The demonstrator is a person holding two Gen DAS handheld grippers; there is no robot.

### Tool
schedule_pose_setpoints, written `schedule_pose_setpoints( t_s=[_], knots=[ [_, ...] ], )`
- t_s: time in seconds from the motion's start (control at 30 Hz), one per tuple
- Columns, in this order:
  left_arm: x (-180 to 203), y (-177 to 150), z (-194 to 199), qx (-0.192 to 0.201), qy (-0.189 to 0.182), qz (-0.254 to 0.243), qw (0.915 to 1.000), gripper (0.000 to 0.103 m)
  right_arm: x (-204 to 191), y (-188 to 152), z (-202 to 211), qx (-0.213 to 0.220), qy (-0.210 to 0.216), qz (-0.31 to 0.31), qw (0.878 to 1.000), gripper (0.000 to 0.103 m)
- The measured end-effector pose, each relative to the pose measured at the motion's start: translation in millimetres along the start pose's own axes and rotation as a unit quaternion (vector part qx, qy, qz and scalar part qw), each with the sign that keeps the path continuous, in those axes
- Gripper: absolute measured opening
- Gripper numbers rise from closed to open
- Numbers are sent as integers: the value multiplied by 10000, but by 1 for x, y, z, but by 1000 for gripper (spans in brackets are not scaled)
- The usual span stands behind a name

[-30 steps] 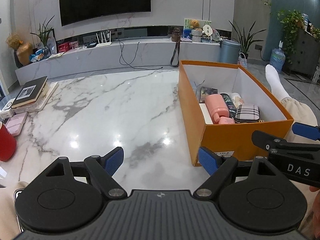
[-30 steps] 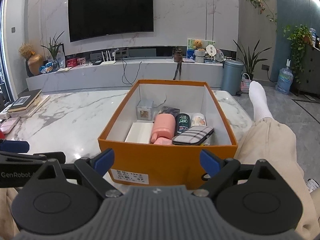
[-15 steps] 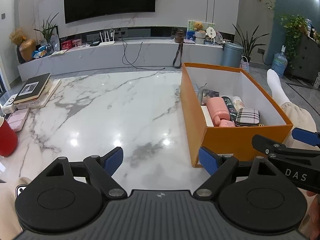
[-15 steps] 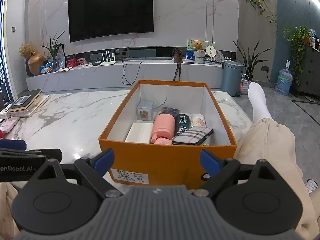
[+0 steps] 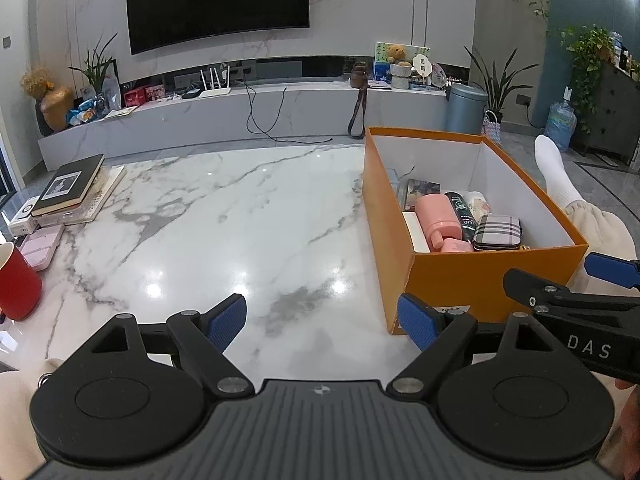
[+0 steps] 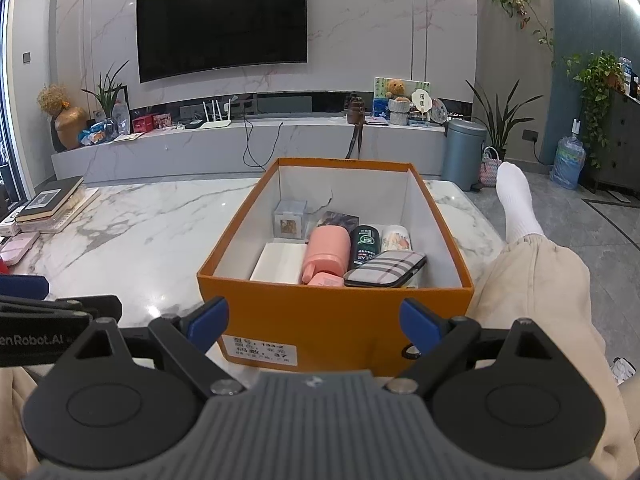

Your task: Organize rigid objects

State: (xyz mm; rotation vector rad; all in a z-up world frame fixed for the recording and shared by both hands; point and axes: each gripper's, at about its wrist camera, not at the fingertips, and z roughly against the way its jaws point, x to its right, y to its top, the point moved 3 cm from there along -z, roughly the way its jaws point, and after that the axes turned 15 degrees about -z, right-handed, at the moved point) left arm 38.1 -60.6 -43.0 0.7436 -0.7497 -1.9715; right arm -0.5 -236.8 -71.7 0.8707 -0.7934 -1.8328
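An orange box (image 6: 332, 320) stands on the marble table (image 5: 240, 220); in the left wrist view the box (image 5: 460, 280) is at the right. Inside lie a pink bottle (image 6: 322, 254), a dark green can (image 6: 364, 246), a plaid case (image 6: 386, 270), a white box (image 6: 280, 262), a clear cube (image 6: 290, 218) and a patterned tube (image 6: 396, 238). My left gripper (image 5: 322, 320) is open and empty over the table's near edge, left of the box. My right gripper (image 6: 314, 320) is open and empty just before the box's near wall.
Stacked books (image 5: 72, 188), a pink case (image 5: 40, 246) and a red cup (image 5: 16, 284) sit at the table's left edge. A person's leg in beige trousers with a white sock (image 6: 516, 204) lies right of the box. A TV console (image 6: 240, 144) stands behind.
Both grippers have tilted up and drawn back slightly; the scene sits a little lower in both views. Both stay open and empty. Nothing on the table or in the box has moved.
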Motion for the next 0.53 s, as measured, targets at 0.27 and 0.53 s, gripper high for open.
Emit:
schedule_pose_setpoints(
  t_s=[0.27,0.53],
  knots=[
    [1,0,0,3,-3,0,10000,100,0,0,-1,-18,-12,-10,10000,91],
    [0,1,1,4,3,8,10000,100,0,0,-1,-26,-10,-9,10000,92]
  ],
)
